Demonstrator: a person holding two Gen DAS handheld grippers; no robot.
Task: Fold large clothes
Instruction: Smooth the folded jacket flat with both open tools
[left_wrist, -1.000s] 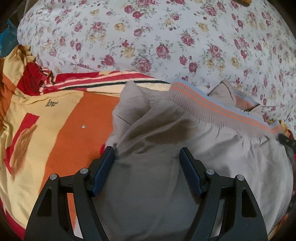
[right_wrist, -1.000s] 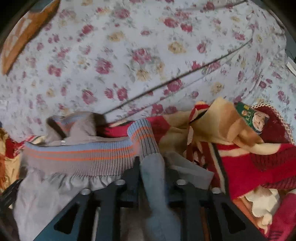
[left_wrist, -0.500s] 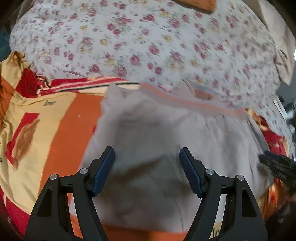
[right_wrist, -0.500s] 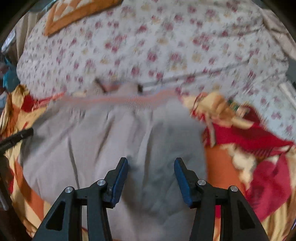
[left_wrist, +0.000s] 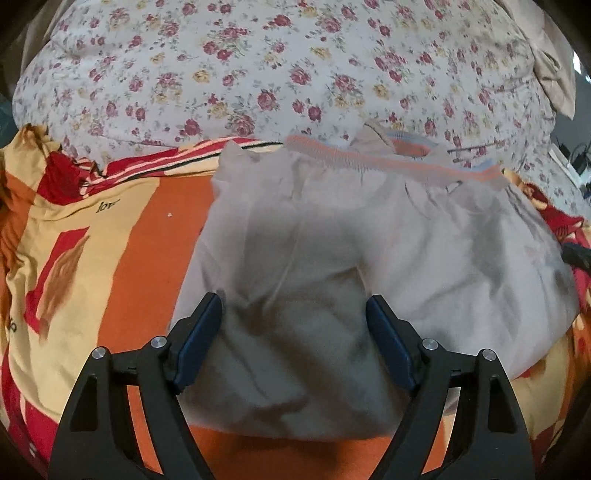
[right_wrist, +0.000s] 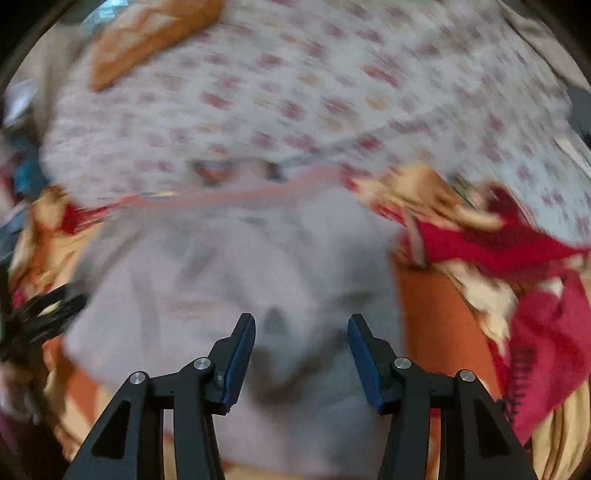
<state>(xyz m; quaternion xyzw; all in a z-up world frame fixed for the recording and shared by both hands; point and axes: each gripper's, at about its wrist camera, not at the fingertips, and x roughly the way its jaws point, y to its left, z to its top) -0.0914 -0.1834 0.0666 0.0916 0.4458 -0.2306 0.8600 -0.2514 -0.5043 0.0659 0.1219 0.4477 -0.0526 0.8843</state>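
A grey garment (left_wrist: 351, 258) lies folded and flat on an orange, yellow and red blanket (left_wrist: 129, 236). Its ribbed band with orange and blue stripes (left_wrist: 388, 160) runs along the far edge. My left gripper (left_wrist: 293, 314) is open and empty above the garment's near part. My right gripper (right_wrist: 301, 334) is open and empty above the same garment (right_wrist: 236, 266); that view is blurred by motion. The left gripper shows at the left edge of the right wrist view (right_wrist: 33, 317), and part of the right gripper at the right edge of the left wrist view (left_wrist: 576, 254).
A floral quilt (left_wrist: 295, 66) rises behind the garment. The blanket bunches in red and yellow folds at the right (right_wrist: 498, 251). An orange cushion (right_wrist: 147, 33) lies at the far left top. A beige cloth (left_wrist: 554, 70) hangs at the far right.
The right gripper has let go of the grey cloth and opened. Both grippers have drawn back from the garment, which now lies spread flat.
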